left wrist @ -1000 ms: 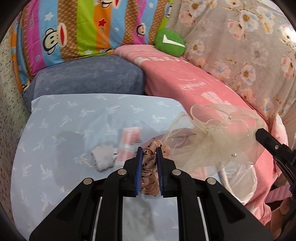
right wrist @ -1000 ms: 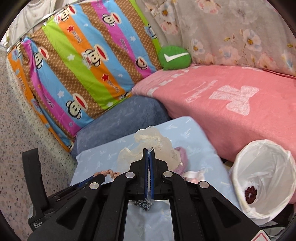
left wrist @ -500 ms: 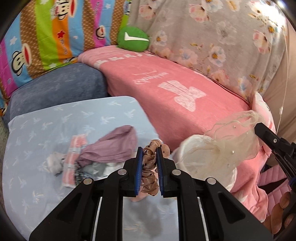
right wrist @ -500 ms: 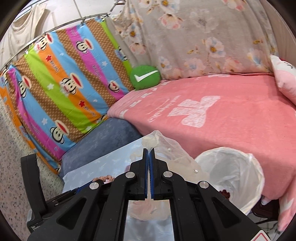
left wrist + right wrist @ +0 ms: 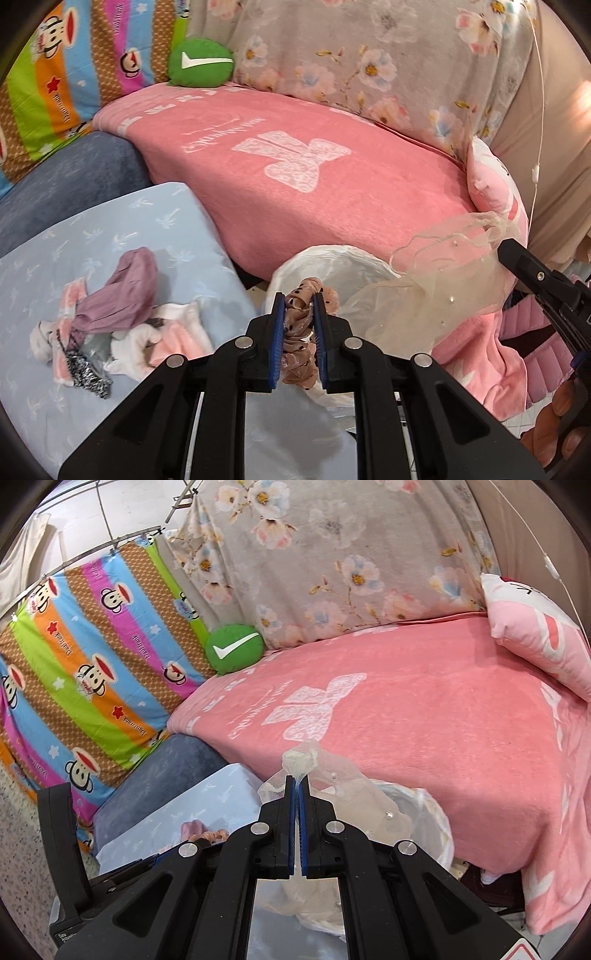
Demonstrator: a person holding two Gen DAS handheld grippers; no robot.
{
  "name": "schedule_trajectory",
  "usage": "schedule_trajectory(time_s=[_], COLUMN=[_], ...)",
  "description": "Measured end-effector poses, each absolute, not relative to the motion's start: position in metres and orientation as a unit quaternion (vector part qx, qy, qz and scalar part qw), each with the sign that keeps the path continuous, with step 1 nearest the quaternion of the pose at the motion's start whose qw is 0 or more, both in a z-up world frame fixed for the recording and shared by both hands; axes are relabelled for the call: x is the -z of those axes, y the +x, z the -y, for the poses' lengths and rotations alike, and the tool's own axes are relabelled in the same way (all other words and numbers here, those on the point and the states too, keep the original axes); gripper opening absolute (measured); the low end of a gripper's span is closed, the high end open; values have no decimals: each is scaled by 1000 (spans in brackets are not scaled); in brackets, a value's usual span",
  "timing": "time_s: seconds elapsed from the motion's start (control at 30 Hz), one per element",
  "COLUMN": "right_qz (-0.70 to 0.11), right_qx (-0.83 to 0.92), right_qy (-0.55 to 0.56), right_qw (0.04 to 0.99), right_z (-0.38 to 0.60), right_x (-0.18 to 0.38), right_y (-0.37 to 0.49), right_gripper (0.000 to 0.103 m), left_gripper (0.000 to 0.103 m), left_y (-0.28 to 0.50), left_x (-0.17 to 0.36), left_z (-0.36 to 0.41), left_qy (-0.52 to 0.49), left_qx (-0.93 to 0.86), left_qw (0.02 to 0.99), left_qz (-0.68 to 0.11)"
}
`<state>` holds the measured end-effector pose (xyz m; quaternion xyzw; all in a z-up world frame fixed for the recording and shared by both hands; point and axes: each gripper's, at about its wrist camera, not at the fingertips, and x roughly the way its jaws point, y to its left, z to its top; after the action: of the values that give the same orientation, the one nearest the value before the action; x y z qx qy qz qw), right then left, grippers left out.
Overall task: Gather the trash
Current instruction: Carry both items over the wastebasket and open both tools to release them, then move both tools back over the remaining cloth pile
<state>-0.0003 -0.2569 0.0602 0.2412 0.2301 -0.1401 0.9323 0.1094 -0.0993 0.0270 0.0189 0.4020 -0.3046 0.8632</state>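
My left gripper is shut on a tan dotted scrunchie and holds it at the near rim of the white-lined trash bin. My right gripper is shut on a sheer cream mesh bag with pearls, which hangs over the bin. In the left wrist view the mesh bag drapes from the right gripper's black finger over the bin's right side. A heap of small cloth scraps lies on the light blue surface.
A pink blanket-covered couch stands behind the bin, with a green round cushion and a pink pillow. A grey-blue cushion lies behind the light blue surface. Striped monkey and floral fabrics hang at the back.
Both grippers have swung right from over the light blue surface to the bin, carrying the scrunchie and the mesh bag. The scrap heap has fallen to the left.
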Motion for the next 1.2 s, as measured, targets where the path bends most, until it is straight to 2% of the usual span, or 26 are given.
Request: schedule_trajectory(time_s=[0.17,0.27,0.37,0.4,0.43,0.5,0.67,1.2], right_qz=[-232,-235,-239,-239,-238,-239,-238,-269], right_qx=[147,149,150,151,151,151,151,126], right_qy=[243,241,238,237,237,236,240,222], right_qw=[930,930,930,929,930,930,929,929], right_z=[270,273,273,273,272,271,271,233], right_x=[-57,-55,-52,-51,-51,-50,-49,-38], right_y=[1,5,7,8,8,9,10,17], right_gripper=[2,2,6,7,7,8,23,32], left_gripper=[17,24,46,59,66,70,71,71], left_y=[109,110,111,111,111,110,112,113], left_x=[-26,-23,-22,-22,-23,-25,-25,-21], left_z=[122,133,140,141,140,140,135,105], left_qy=[30,35,33,33,31,29,28,17], left_qx=[320,324,323,320,318,317,311,278], left_qw=[857,851,853,855,858,862,865,876], left_qz=[-402,-411,-409,-406,-402,-395,-394,-395])
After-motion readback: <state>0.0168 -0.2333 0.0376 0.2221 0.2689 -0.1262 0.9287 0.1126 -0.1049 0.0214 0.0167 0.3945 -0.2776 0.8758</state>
